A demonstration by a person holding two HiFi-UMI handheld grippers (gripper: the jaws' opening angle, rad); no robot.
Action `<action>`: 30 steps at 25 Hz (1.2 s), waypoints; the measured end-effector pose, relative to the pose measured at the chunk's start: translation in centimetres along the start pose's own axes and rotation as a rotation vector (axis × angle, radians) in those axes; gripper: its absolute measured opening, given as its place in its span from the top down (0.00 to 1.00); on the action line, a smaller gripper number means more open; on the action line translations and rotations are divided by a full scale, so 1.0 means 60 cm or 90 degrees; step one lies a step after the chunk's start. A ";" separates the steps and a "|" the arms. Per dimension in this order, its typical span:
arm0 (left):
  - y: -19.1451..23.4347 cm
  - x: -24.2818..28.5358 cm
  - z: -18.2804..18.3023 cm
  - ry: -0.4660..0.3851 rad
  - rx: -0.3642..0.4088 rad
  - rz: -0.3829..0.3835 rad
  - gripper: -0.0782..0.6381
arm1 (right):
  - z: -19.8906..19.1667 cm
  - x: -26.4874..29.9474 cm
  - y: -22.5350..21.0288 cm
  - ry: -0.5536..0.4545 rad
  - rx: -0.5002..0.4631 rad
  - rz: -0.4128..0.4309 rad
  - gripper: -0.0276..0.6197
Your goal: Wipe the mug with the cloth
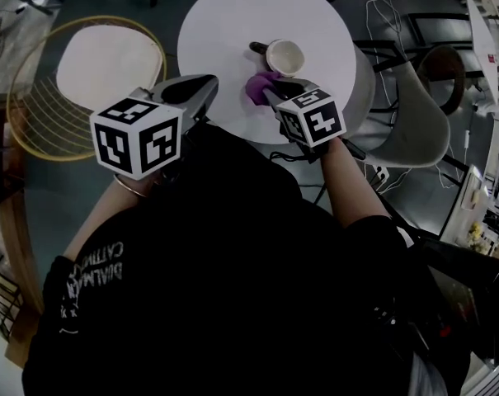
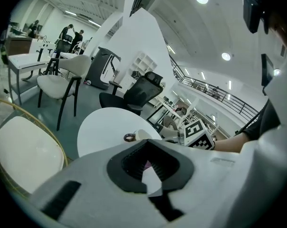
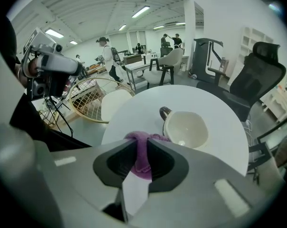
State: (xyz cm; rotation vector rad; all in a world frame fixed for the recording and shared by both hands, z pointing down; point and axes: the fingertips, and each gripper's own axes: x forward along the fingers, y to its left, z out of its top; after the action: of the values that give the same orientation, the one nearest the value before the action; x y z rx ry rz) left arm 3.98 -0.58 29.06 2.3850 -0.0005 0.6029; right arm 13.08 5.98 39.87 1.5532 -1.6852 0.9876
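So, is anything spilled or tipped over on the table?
No, nothing stands out. The mug stands upright on the round white table, and there's no spill around it. The purple cloth isn't lying loose either. The right gripper is pinching it just beside the mug.

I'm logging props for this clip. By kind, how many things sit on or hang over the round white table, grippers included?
Mug: 1
Cloth: 1, purple
Grippers: 2, the left gripper and the right gripper, which is shut on the cloth
Total: 4
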 end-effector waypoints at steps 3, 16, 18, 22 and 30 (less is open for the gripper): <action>-0.002 0.013 0.001 0.010 0.004 -0.007 0.89 | -0.010 -0.006 -0.019 0.001 0.015 -0.016 0.84; -0.010 0.038 0.000 0.034 0.014 -0.023 0.89 | -0.034 -0.036 -0.086 -0.010 0.089 -0.064 0.84; -0.011 0.040 0.002 0.034 0.015 -0.023 0.89 | -0.037 -0.040 -0.093 -0.010 0.093 -0.067 0.84; -0.005 0.042 0.005 0.033 0.013 -0.022 0.89 | -0.038 -0.042 -0.110 -0.005 0.099 -0.078 0.84; -0.002 0.050 0.006 0.035 0.009 -0.023 0.89 | -0.042 -0.045 -0.132 0.005 0.109 -0.090 0.84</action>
State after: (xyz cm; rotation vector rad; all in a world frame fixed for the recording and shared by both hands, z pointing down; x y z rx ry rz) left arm 6.84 -0.22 30.03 2.3761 0.0712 0.6539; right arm 21.14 9.39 39.72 1.7514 -1.4944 1.0851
